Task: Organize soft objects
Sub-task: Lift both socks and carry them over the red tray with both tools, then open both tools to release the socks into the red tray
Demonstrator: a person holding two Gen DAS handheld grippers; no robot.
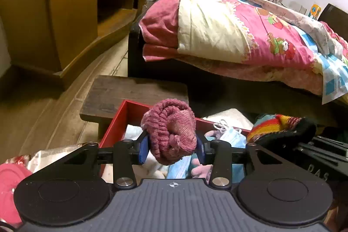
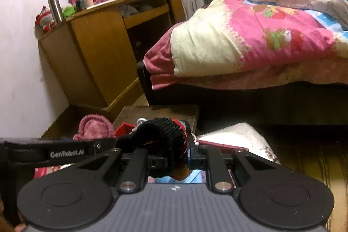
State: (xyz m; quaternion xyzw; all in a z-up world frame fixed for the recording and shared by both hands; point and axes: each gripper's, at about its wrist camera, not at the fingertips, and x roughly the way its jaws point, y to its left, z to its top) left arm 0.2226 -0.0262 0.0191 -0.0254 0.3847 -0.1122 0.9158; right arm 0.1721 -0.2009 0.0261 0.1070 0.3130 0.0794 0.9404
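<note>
left claw [image 1: 171,148] pinches pink knit roll [image 1: 170,132] above red box [image 1: 117,123] | right claw [image 2: 177,156] clamps striped black-cuffed knit [image 2: 171,136] | both light, squashy; grip mid-bundle so folds don't unroll

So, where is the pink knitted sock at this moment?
The pink knitted sock is clamped in the left gripper, held above the red box. In the left wrist view, the striped sock in the right gripper sits to its right.
</note>
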